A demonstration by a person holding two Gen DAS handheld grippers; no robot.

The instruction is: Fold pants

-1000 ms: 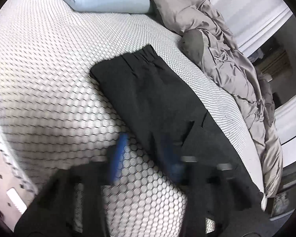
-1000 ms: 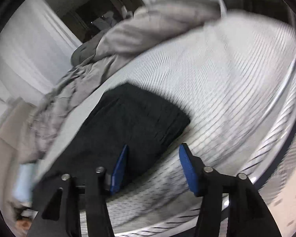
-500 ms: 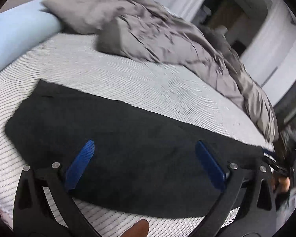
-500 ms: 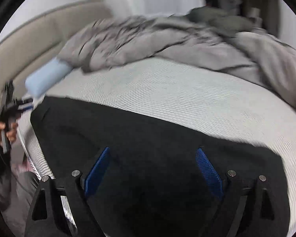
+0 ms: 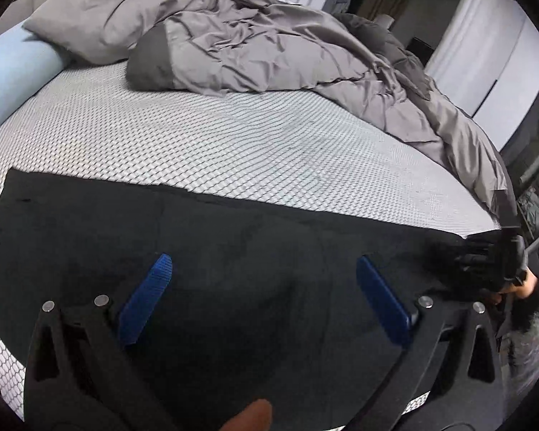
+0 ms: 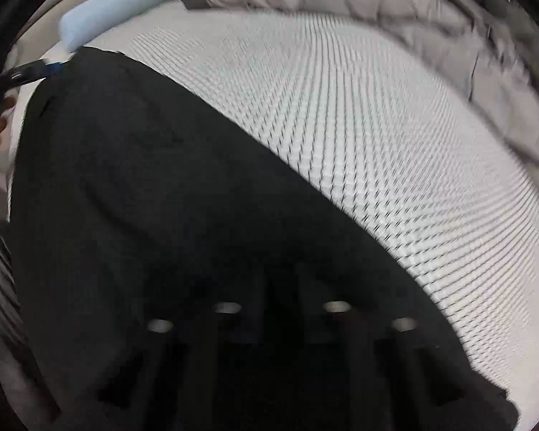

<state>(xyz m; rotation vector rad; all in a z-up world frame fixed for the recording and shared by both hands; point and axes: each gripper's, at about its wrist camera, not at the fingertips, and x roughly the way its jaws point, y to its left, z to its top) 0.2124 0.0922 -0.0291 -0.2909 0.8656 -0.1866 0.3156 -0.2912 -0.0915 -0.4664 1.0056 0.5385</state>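
Observation:
Black pants (image 5: 233,237) lie flat in a long strip along the near edge of the white mattress (image 5: 197,136). My left gripper (image 5: 264,265) hovers over their middle, its blue pads (image 5: 143,301) wide apart and touching nothing. In the blurred right wrist view the pants (image 6: 161,197) fill the lower left. My right gripper (image 6: 282,287) has its dark fingers pressed together in the fabric, the pads hidden by it. From the left wrist view the right gripper (image 5: 503,262) sits at the pants' right end, where the cloth bunches. The left gripper (image 6: 36,70) shows near the far left corner.
A crumpled grey duvet (image 5: 269,43) covers the back and right side of the bed. A light blue pillow (image 5: 10,79) lies at the back left. The mattress edge runs just below the pants. A fingertip (image 5: 251,413) shows at the bottom edge.
Both grippers swung round to face across the bed. The left jaws opened wide over the pants. The right jaws, open half a second ago, have closed into the fabric at the pants' end.

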